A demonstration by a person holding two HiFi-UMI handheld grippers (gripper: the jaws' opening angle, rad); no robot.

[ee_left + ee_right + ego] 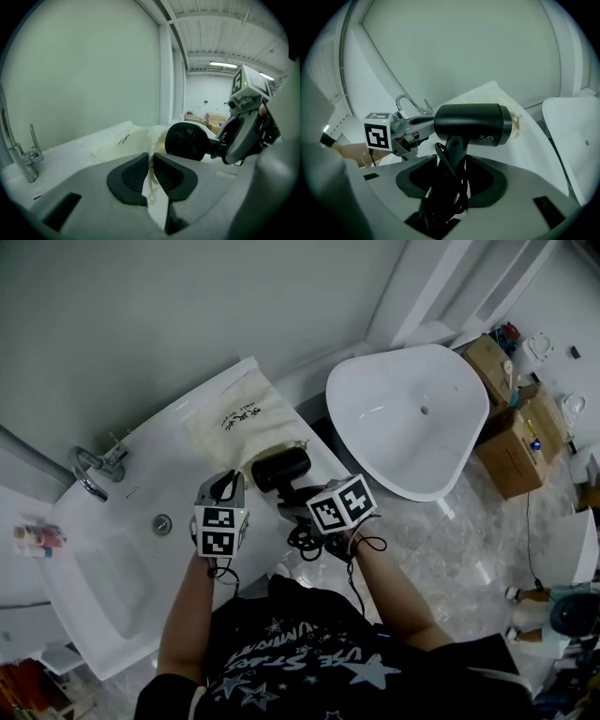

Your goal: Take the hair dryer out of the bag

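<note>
Two grippers shared the job beside a sink (117,568).

The left gripper (150,168), jaws nearly closed, pinched the frayed mouth edge of the cream bag (246,418). The black dryer (280,468) sat almost wholly outside, its nozzle just at that mouth. The right gripper (450,176), jaws set wide, clamped the handle and bundled cord (446,197). That thin pinch looked liable to slip, which would let the bag trail along, and a loose cord loop could catch the fabric. Only the right gripper view showed the cord between the jaws; only the head view showed the bag lying flat by the sink.
</note>
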